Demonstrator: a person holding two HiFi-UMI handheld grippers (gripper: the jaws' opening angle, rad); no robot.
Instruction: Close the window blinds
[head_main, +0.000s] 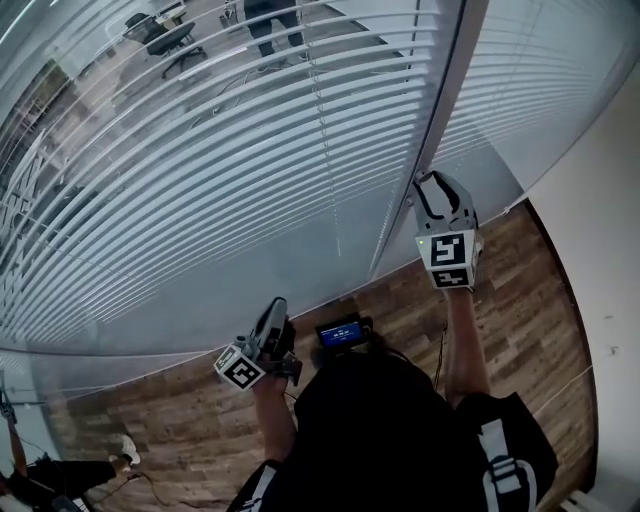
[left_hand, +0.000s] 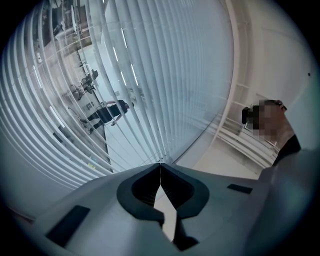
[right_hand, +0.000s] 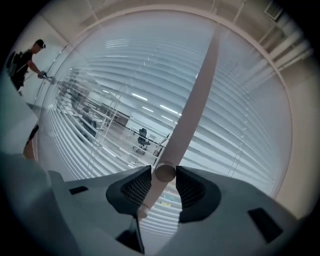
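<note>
Now | right gripper (head_main: 438, 185) raised, fingers apart around wand (right_hand: 192, 102) | left gripper (head_main: 276, 306) low, fingers together

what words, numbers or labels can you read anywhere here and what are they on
No readable text anywhere.
Right marker cube and left marker cube: square black-and-white patterns only, no letters.
Small device at the person's chest: blue screen, too small to read.

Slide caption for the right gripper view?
Right gripper open, wand between its jaws, blinds behind.
</note>
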